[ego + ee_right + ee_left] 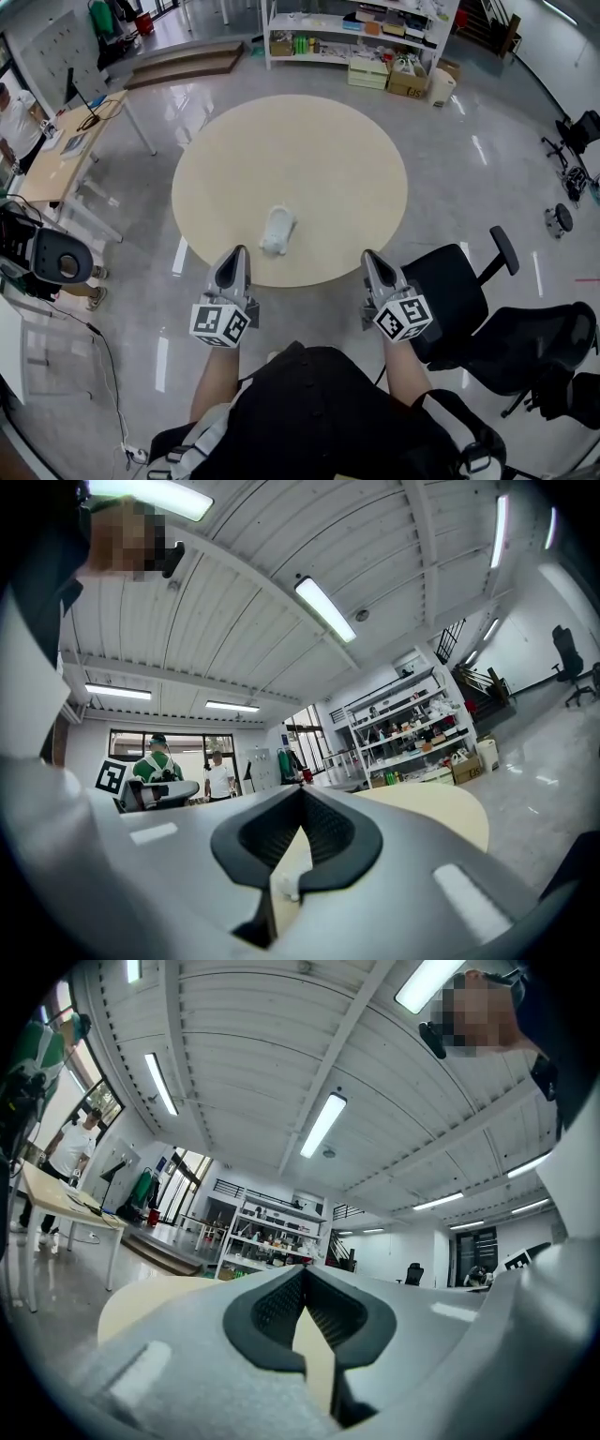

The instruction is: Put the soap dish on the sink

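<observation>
On the round table (309,150), head view: the white soap dish (277,231) lies near the near edge, between the two grippers and slightly ahead of them, touching neither. Left gripper (238,255) and right gripper (371,258) sit at the table edge. Left gripper view: jaws pressed together tip to tip, nothing between them, tabletop beyond. Right gripper view: same, jaws together, nothing gripped.
</observation>
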A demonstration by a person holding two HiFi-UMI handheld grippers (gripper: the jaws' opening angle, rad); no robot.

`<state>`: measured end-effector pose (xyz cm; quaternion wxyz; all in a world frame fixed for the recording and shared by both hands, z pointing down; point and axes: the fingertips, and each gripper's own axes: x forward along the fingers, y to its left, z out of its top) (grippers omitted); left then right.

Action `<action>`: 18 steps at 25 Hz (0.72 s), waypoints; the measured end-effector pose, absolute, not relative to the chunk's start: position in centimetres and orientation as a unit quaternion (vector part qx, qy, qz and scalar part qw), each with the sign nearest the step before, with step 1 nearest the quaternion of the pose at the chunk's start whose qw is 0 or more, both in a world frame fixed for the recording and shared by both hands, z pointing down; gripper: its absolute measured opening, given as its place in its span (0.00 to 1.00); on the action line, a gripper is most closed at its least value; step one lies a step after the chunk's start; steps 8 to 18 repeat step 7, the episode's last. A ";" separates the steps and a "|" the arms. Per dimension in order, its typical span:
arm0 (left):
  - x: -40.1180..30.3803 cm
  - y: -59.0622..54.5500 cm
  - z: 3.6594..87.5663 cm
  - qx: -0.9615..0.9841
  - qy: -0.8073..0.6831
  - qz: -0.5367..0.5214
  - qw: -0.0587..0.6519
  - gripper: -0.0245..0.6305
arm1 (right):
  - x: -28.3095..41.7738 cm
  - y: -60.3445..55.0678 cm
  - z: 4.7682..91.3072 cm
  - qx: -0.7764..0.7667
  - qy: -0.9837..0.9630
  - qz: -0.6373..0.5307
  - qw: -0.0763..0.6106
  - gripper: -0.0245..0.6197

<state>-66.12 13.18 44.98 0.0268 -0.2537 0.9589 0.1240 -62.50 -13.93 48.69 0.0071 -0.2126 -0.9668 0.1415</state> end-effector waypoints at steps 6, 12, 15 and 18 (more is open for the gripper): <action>-66.6 14.0 44.6 -0.258 0.957 0.130 0.033 0.04 | -62.9 -13.1 48.5 -0.206 -0.967 0.149 0.004 0.05; -66.6 14.1 44.6 -0.259 0.956 0.131 0.033 0.04 | -63.0 -12.9 48.4 -0.206 -0.967 0.149 0.004 0.05; -66.6 14.1 44.6 -0.259 0.956 0.131 0.033 0.04 | -63.0 -12.9 48.4 -0.206 -0.967 0.149 0.004 0.05; -66.6 14.1 44.6 -0.259 0.956 0.131 0.033 0.04 | -63.0 -12.9 48.4 -0.206 -0.967 0.149 0.004 0.05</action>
